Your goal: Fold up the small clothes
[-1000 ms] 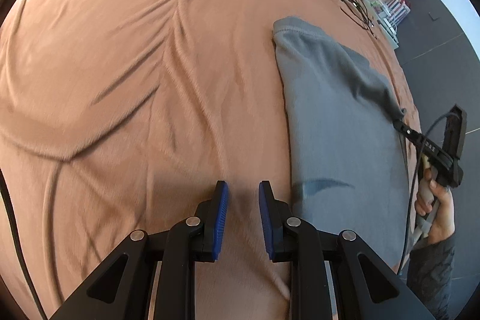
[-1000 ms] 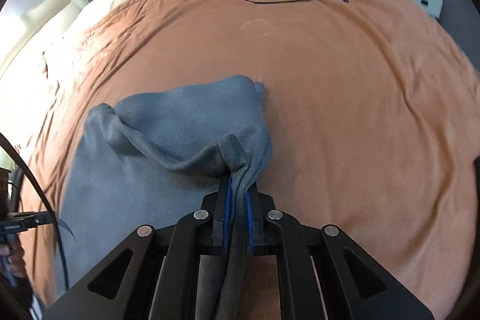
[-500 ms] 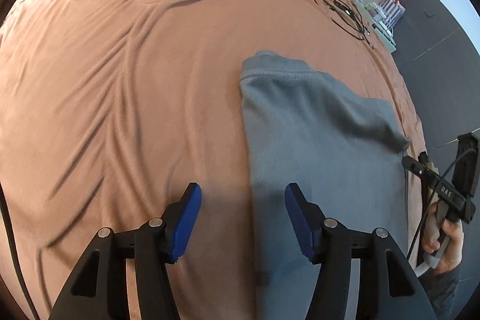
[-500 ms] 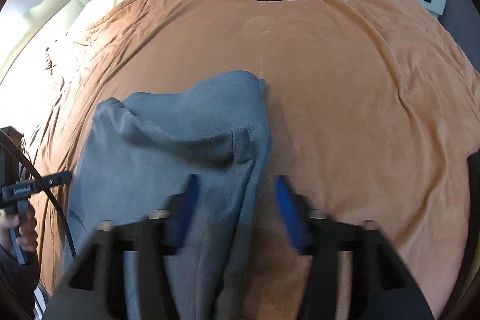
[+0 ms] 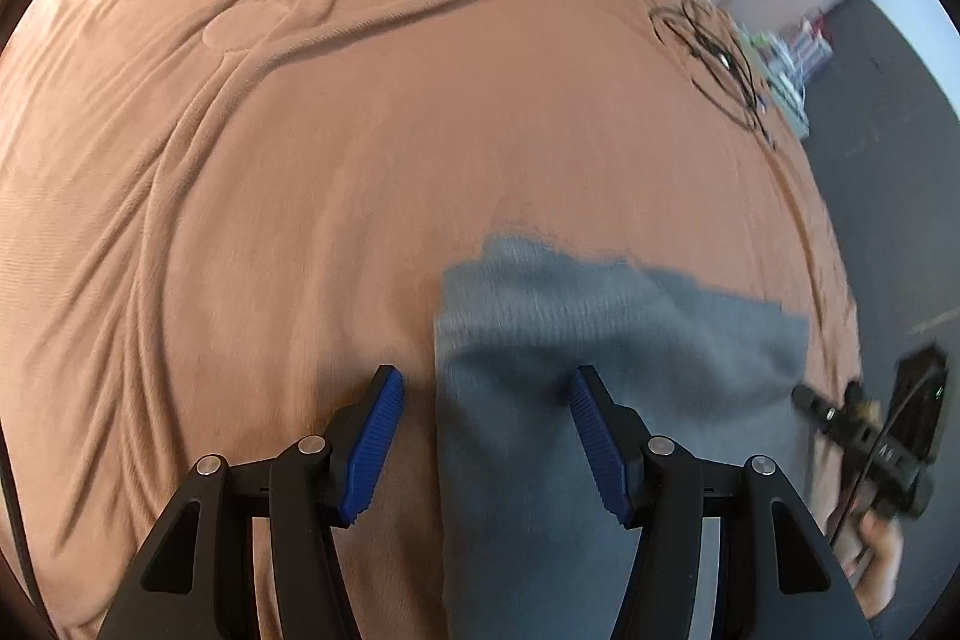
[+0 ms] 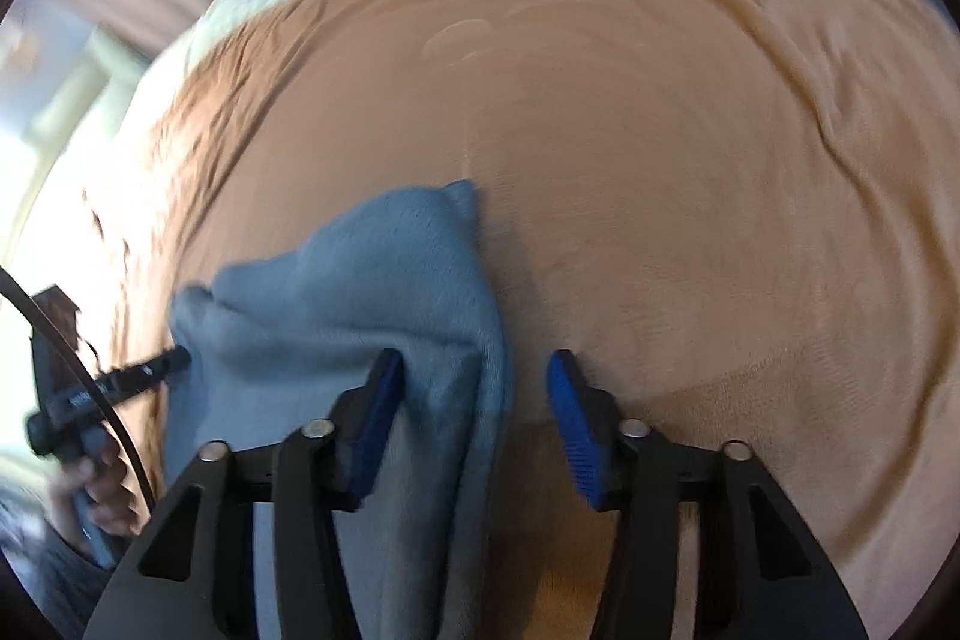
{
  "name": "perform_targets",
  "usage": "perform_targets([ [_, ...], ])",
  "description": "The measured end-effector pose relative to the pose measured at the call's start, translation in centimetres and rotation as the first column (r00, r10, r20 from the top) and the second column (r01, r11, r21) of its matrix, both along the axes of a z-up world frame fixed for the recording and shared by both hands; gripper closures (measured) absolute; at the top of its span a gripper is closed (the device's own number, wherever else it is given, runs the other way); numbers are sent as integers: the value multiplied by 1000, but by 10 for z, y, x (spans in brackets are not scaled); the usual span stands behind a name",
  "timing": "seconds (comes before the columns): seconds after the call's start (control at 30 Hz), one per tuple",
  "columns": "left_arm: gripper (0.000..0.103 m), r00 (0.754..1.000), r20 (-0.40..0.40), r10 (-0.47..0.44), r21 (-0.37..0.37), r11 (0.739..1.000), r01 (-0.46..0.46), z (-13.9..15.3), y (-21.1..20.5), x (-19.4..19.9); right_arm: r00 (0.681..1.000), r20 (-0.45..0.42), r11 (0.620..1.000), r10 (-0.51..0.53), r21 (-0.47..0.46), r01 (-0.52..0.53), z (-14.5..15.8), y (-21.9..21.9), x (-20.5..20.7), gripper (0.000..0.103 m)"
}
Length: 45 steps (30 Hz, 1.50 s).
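Left wrist view: your left gripper (image 5: 483,436) straddles the grey garment (image 5: 600,370)'s 9 o'clock edge, jaws closing, nothing pinched yet. Right gripper (image 6: 471,418) likewise at its 3 o'clock edge, closing, empty. Risk: pads could catch the orange bedspread (image 5: 300,160) beneath, dragging both.

Black tools (image 5: 483,436), ribbed blue pads (image 5: 373,445)

Right claw (image 6: 474,388) lets go of the grey garment (image 6: 336,304), now closing again; left claw (image 5: 483,403) slides over, straddling its edge.
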<state>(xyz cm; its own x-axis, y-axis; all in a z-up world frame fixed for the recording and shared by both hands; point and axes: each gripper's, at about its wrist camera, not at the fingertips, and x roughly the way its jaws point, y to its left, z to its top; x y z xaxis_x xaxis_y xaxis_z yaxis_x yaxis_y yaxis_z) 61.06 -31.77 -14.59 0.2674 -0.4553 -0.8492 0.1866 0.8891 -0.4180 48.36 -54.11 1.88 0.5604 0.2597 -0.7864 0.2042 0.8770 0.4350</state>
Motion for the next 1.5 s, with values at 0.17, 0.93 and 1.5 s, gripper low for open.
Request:
perform_targets([
  [0.17, 65, 1000, 14, 28, 31, 999, -29, -4, 0, 12, 998, -11, 998, -65, 6, 65, -5, -15, -2, 83],
  [0.93, 64, 993, -97, -70, -154, 987, 55, -10, 19, -2, 987, 55, 944, 153, 287, -162, -23, -48, -19, 47],
  [1.5, 92, 997, -34, -68, -138, 988, 63, 5, -3, 6, 989, 21, 978, 150, 147, -151, -16, -27, 6, 88],
])
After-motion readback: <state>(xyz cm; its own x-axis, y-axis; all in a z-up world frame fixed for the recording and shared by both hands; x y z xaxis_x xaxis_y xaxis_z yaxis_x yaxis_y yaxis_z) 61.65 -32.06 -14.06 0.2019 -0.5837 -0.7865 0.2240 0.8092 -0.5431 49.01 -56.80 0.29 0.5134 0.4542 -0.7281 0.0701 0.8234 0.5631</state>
